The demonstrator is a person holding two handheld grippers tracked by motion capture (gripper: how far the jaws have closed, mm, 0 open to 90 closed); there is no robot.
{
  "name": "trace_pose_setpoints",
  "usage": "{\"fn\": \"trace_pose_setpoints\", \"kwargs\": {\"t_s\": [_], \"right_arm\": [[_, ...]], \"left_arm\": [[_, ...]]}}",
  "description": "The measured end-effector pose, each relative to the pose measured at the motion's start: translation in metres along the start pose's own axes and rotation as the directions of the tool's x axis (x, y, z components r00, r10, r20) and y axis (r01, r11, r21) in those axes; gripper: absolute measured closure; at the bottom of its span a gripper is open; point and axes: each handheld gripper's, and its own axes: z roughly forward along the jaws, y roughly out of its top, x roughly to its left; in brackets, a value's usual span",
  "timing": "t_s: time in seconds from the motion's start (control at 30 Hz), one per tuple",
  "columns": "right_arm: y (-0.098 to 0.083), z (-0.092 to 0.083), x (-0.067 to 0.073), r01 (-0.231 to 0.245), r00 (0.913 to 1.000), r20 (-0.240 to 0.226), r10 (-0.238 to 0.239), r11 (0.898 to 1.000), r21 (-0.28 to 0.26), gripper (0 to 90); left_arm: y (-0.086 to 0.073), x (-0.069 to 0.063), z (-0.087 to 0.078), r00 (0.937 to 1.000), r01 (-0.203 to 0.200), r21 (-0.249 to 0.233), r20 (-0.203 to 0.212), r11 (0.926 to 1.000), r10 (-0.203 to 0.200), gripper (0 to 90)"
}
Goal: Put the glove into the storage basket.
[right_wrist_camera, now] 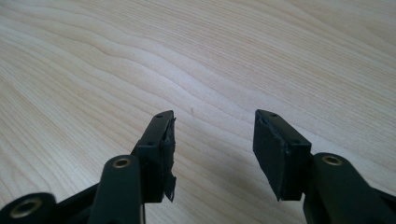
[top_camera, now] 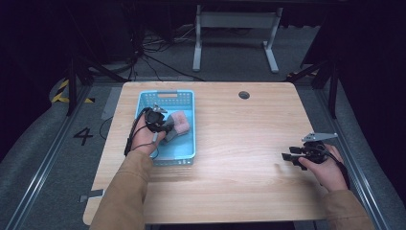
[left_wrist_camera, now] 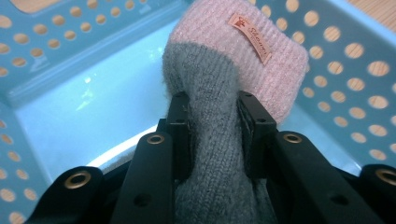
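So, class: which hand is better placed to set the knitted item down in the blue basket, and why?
Left. The left gripper is already shut on the grey-and-pink knitted item inside the blue basket. The right gripper stands open over bare table, far off.

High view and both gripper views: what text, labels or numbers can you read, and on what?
"4": painted on the floor, left of the table.
Script word on the sock's small tag: too blurred to read.
Nothing else legible.
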Motion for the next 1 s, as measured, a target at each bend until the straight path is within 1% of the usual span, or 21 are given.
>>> {"fn": "trace_pose_setpoints", "kwargs": {"t_s": [0.03, 0.13, 0.2, 0.3, 0.37, 0.43, 0.53, 0.57, 0.63, 0.7, 0.73, 0.77, 0.8, 0.87, 0.9, 0.93, 0.97, 1.0], "right_arm": [[0.0, 0.0, 0.0, 0.005, 1.0, 0.001, -0.005, 1.0, -0.003, 49.8], [-0.003, -0.001, -0.001, -0.007, 1.0, 0.005, 0.007, 1.0, 0.0, 49.6], [-0.004, -0.001, -0.001, -0.007, 0.9999, 0.007, 0.007, 1.0, 0.005, 49.4], [-0.006, -0.003, -0.001, -0.007, 0.9999, 0.012, 0.007, 1.0, 0.003, 49.3], [-0.008, -0.003, -0.001, -0.007, 0.9999, 0.013, 0.007, 1.0, 0.005, 49.2], [-0.01, -0.004, -0.001, -0.007, 0.9998, 0.018, 0.007, 1.0, 0.006, 49.1], [-0.012, -0.006, -0.001, -0.011, 0.9997, 0.021, 0.011, 1.0, 0.008, 49.0], [-0.013, -0.006, -0.001, -0.013, 0.9997, 0.022, 0.013, 1.0, 0.007, 48.9], [-0.015, -0.007, -0.002, -0.016, 0.9996, 0.025, 0.015, 1.0, 0.012, 48.9], [-0.017, -0.007, -0.001, -0.016, 0.9995, 0.027, 0.016, 1.0, 0.015, 48.7], [-0.018, -0.007, -0.002, -0.011, 0.9996, 0.027, 0.011, 1.0, 0.012, 48.6], [-0.019, -0.008, -0.002, -0.013, 0.9995, 0.028, 0.013, 1.0, 0.017, 48.5], [-0.019, -0.008, -0.002, -0.014, 0.9995, 0.028, 0.014, 1.0, 0.016, 48.5], [-0.021, -0.01, -0.002, -0.018, 0.9992, 0.035, 0.017, 1.0, 0.012, 48.4], [-0.021, -0.011, -0.002, -0.022, 0.9991, 0.035, 0.022, 1.0, 0.01, 48.3], [-0.021, -0.012, -0.002, -0.023, 0.9992, 0.034, 0.022, 1.0, 0.006, 48.2], [-0.02, -0.013, -0.002, -0.021, 0.9992, 0.035, 0.021, 1.0, 0.006, 48.0], [-0.02, -0.013, -0.002, -0.018, 0.9992, 0.035, 0.018, 1.0, 0.003, 47.8]], "left_arm": [[0.0, 0.001, 0.002, 1.0, 0.004, 0.003, 0.004, 1.0, -0.004, 70.0], [-0.002, 0.003, 0.007, 0.9999, 0.007, 0.019, 0.009, 0.9998, -0.008, 69.9], [-0.003, 0.004, 0.01, 0.9999, 0.001, 0.029, 0.014, 0.9996, -0.001, 69.9], [-0.003, 0.005, 0.014, 0.9995, 0.005, 0.031, 0.03, 0.9995, -0.006, 69.8], [-0.003, 0.006, 0.016, 0.9992, 0.003, 0.043, 0.039, 0.9991, -0.005, 69.7], [-0.003, 0.007, 0.018, 0.9992, -0.006, 0.052, 0.04, 0.9986, 0.004, 69.7], [-0.002, 0.008, 0.021, 0.9989, -0.032, 0.061, 0.035, 0.9976, 0.03, 69.6], [0.0, 0.009, 0.022, 0.9984, -0.039, 0.065, 0.043, 0.9971, 0.036, 69.5], [0.0, 0.01, 0.025, 0.9983, -0.043, 0.066, 0.041, 0.9969, 0.04, 69.2], [0.002, 0.01, 0.029, 0.9977, -0.058, 0.077, 0.038, 0.9953, 0.056, 68.7], [0.002, 0.01, 0.031, 0.9978, -0.055, 0.076, 0.041, 0.9956, 0.052, 68.4], [0.002, 0.01, 0.032, 0.9979, -0.054, 0.074, 0.039, 0.9958, 0.051, 67.5], [0.002, 0.011, 0.032, 0.998, -0.054, 0.085, 0.038, 0.9949, 0.051, 66.5], [0.002, 0.011, 0.034, 0.999, -0.041, 0.092, 0.019, 0.9949, 0.039, 62.3], [0.002, 0.01, 0.034, 0.9993, -0.037, 0.097, 0.011, 0.9946, 0.036, 59.2], [0.002, 0.01, 0.034, 0.9995, -0.031, 0.096, -0.003, 0.9949, 0.031, 52.8], [0.002, 0.01, 0.034, 0.9996, -0.026, 0.093, -0.011, 0.9953, 0.027, 47.7], [0.002, 0.01, 0.034, 0.9996, -0.014, 0.084, -0.022, 0.9964, 0.016, 44.7]]}}
